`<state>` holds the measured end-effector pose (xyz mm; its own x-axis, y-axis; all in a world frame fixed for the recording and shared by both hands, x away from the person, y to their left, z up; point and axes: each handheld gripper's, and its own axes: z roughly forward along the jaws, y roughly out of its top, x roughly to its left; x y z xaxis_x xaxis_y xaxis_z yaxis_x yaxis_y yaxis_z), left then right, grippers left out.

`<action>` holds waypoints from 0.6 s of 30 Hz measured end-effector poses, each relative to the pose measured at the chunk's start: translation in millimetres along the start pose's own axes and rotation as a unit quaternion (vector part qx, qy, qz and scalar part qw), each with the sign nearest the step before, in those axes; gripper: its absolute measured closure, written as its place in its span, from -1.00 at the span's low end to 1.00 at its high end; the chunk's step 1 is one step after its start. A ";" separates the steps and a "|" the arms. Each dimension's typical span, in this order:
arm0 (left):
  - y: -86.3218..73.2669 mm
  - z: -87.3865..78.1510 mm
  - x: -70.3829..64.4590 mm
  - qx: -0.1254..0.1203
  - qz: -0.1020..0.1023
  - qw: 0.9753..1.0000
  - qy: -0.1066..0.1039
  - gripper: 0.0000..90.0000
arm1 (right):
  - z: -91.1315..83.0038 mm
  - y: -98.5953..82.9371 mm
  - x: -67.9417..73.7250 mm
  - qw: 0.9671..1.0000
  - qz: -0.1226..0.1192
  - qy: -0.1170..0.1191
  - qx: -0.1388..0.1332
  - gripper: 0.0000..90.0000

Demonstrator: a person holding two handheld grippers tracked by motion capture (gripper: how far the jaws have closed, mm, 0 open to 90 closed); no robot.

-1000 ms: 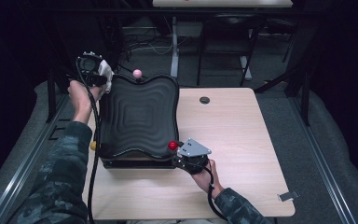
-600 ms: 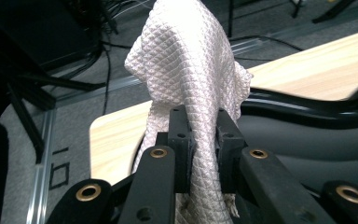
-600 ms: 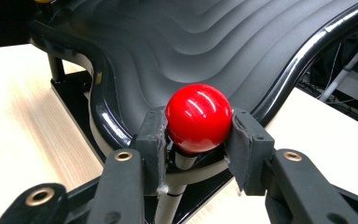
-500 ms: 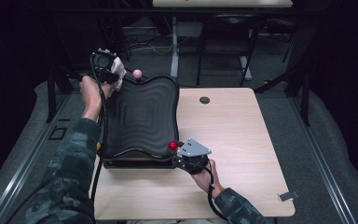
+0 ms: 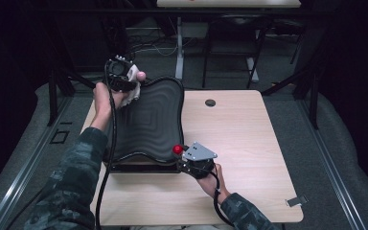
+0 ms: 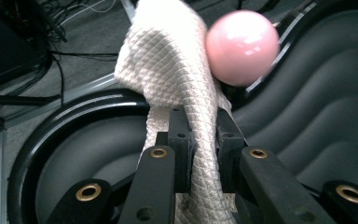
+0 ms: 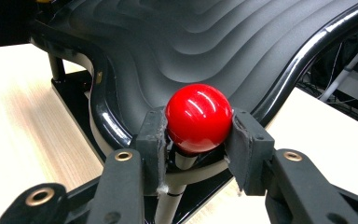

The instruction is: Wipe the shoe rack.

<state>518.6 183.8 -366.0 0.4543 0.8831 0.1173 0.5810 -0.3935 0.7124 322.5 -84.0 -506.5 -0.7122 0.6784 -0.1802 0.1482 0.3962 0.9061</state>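
Left gripper [image 6: 200,154] fingers pinch the cloth [image 6: 177,74]; rub it snug around the pink ball [image 6: 242,46] while right gripper [image 7: 196,140] clamps the red ball [image 7: 198,116] steady.

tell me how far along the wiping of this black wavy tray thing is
Done so far: the left tongs are shut on the white cloth, and the right tongs clamp the red ball knob, apparently steadying the tray. In hand: the cloth sits at the far corner beside the pink ball knob. The ridged surface likely remains to be wiped; how clean it is can't be judged.
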 end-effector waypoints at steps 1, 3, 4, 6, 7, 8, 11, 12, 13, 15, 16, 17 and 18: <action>-2.3 -1.3 -0.7 0.002 0.001 1.000 0.000 0.79 | 0.1 0.0 0.0 1.000 0.000 -0.001 0.000 0.34; -8.2 -4.9 0.2 0.003 -0.003 1.000 -0.003 0.80 | 0.1 0.1 0.0 1.000 0.000 0.000 0.000 0.34; -11.2 -7.3 1.9 0.002 -0.009 1.000 -0.009 0.80 | 0.0 0.1 0.0 1.000 0.000 0.000 0.001 0.34; -17.3 -13.6 3.9 -0.002 -0.012 1.000 -0.007 0.80 | -0.2 0.3 0.1 1.000 0.000 -0.001 0.002 0.34; -20.3 -16.5 3.8 0.003 -0.009 1.000 0.000 0.80 | 0.4 0.2 0.3 1.000 0.001 -0.002 -0.001 0.34; -23.7 -19.3 4.9 0.003 -0.012 1.000 -0.004 0.80 | 0.4 0.2 0.2 1.000 0.001 -0.002 -0.001 0.34; -32.8 -29.6 7.4 0.001 -0.013 1.000 0.002 0.80 | 0.6 0.4 -0.1 1.000 0.001 0.000 -0.001 0.34; -36.0 -33.4 8.0 -0.002 -0.015 1.000 0.001 0.80 | 0.6 0.5 0.0 1.000 0.001 0.000 -0.001 0.34; -39.3 -37.0 8.6 -0.003 -0.016 1.000 -0.001 0.80 | 0.6 0.5 -0.1 1.000 0.001 0.000 -0.001 0.34; -47.2 -44.5 8.3 -0.005 -0.017 1.000 -0.005 0.80 | 0.6 0.5 0.0 1.000 0.001 0.000 -0.001 0.34; -51.8 -47.6 7.0 -0.006 -0.014 1.000 -0.008 0.80 | 0.6 0.6 0.0 1.000 0.001 0.000 -0.001 0.34; -56.7 -50.9 5.3 -0.004 -0.010 1.000 -0.009 0.80 | 0.6 0.5 -0.1 1.000 0.000 0.001 -0.001 0.34; -61.7 -54.3 3.4 -0.002 -0.004 1.000 -0.007 0.80 | 0.5 0.5 -0.3 1.000 0.000 0.001 -0.001 0.34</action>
<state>447.6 225.0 -372.0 0.4580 0.8831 0.1018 0.5818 -0.3844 0.7168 323.1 -83.7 -506.2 -0.7133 0.6775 -0.1793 0.1477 0.3953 0.9066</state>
